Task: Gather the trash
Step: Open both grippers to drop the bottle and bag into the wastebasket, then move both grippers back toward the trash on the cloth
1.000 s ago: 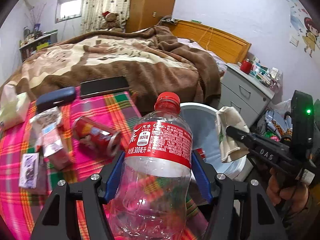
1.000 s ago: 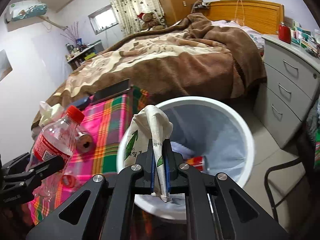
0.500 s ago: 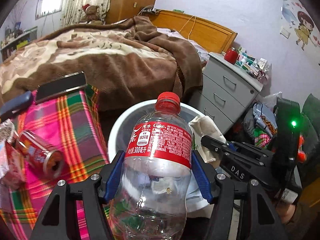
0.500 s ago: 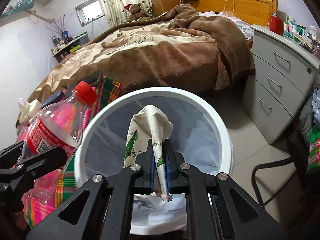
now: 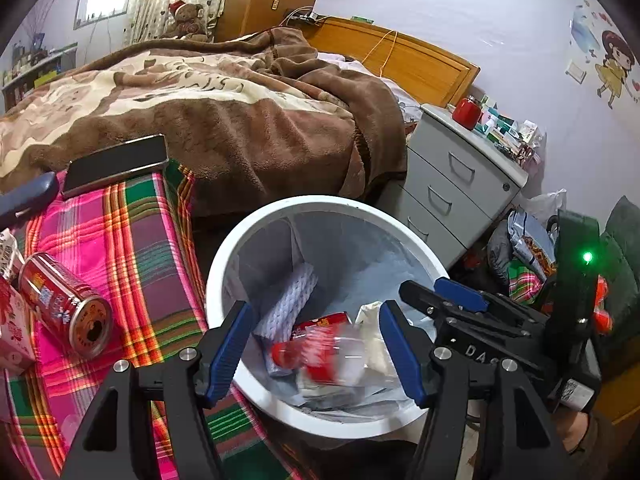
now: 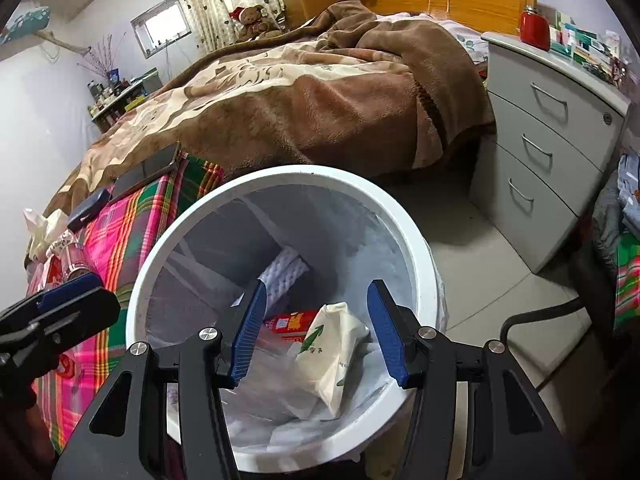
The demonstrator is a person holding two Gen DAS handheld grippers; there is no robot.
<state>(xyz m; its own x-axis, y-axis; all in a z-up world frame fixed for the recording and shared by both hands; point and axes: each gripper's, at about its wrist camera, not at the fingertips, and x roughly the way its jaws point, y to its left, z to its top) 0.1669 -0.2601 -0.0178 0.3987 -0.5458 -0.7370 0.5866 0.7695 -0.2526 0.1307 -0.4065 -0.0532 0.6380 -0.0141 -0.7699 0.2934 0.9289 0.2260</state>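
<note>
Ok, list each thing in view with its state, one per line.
Left gripper: open, empty, over the bin.
Right gripper: jaws just opened, nothing between them.
Bin: upright, lined, partly filled.
Bottle: inside the bin, blurred, cap on.
Wrapper: inside the bin, released.
Can: on its side on the plaid cloth.
Drawers: shut.
</note>
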